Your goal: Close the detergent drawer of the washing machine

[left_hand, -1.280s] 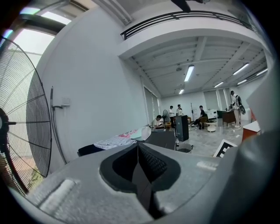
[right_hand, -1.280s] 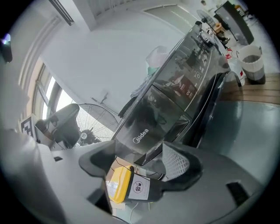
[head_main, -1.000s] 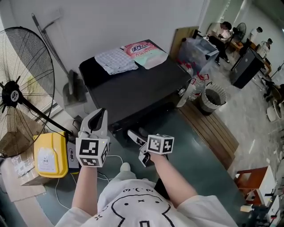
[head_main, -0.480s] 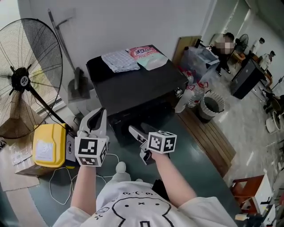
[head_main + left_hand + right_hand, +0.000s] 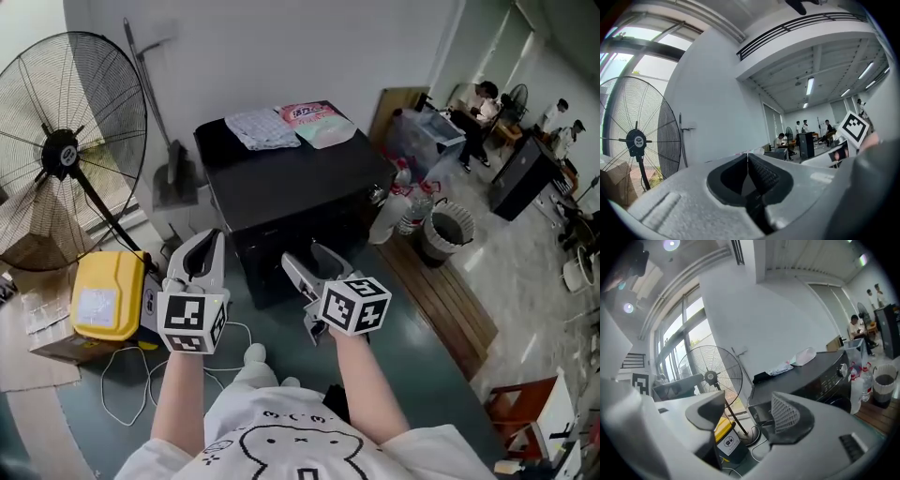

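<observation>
The right gripper is coming up and rolling over, so its marker cube is now showing a tilted face. Its fingers are standing spread, having just been narrowing a little, with nothing caught between them. In the right gripper view, the detergent drawer is sitting pulled out from the washing machine, just ahead of those fingers and framed in the gap between them. Compared with a second ago, the machine's front is lying much nearer their tips. I judge this to be the approach and not yet the push, since no finger is touching the drawer.

The left gripper is drifting along beside it with its fingers pressed together on nothing. It is pointing level, to the left of the machine.

Beyond the right fingers, on the machine's top, a pink packet is carrying printed characters beside a checked cloth. They are showing too small here to read. Left of the left fingers, a yellow container is wearing a white label with pictograms, also illegible. The control panel's print is not resolving either.
</observation>
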The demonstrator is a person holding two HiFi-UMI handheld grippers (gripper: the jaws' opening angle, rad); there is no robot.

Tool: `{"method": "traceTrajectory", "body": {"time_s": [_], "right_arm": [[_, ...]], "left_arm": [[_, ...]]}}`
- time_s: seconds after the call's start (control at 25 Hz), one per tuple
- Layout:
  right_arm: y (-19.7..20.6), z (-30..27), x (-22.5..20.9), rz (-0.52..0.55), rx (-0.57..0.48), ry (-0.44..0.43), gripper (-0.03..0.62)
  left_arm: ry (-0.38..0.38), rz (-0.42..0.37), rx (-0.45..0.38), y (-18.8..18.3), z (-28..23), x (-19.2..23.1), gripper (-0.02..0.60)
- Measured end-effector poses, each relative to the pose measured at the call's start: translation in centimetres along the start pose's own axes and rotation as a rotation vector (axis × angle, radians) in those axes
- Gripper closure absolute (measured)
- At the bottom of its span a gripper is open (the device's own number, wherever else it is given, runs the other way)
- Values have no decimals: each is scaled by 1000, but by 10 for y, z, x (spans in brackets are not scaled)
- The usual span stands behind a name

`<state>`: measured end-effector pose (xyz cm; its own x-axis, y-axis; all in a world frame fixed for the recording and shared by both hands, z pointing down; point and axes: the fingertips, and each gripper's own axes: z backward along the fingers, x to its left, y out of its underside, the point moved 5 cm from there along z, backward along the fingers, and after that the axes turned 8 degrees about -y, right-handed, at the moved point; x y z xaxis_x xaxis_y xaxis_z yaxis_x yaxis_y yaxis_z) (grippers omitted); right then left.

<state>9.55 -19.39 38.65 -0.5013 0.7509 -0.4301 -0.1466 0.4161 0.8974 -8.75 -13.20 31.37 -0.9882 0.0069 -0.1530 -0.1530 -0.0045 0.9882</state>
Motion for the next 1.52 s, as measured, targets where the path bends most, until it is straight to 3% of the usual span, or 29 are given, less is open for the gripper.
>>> {"method": "traceTrajectory", "body": {"time_s": [0.16, 0.28, 0.4, 0.44, 0.92, 1.52], "right_arm": [[-10, 14, 15, 96, -27, 34, 332], [-14, 24, 22, 177, -43, 95, 424], [-21, 32, 25, 234, -79, 151, 576], [-24, 34, 26, 243, -94, 160, 592], [-63, 52, 69, 512, -142, 222, 594], [-102, 78, 100, 667, -251, 288, 594]], "left_arm": [[0, 8, -15, -2, 8, 1, 563], [8, 7, -24, -3, 12, 1, 563], [17, 3, -32, -4, 13, 3, 563], [22, 0, -35, -6, 13, 4, 563], [52, -2, -72, -26, 18, 16, 563], [70, -2, -151, -51, 28, 30, 563]]}}
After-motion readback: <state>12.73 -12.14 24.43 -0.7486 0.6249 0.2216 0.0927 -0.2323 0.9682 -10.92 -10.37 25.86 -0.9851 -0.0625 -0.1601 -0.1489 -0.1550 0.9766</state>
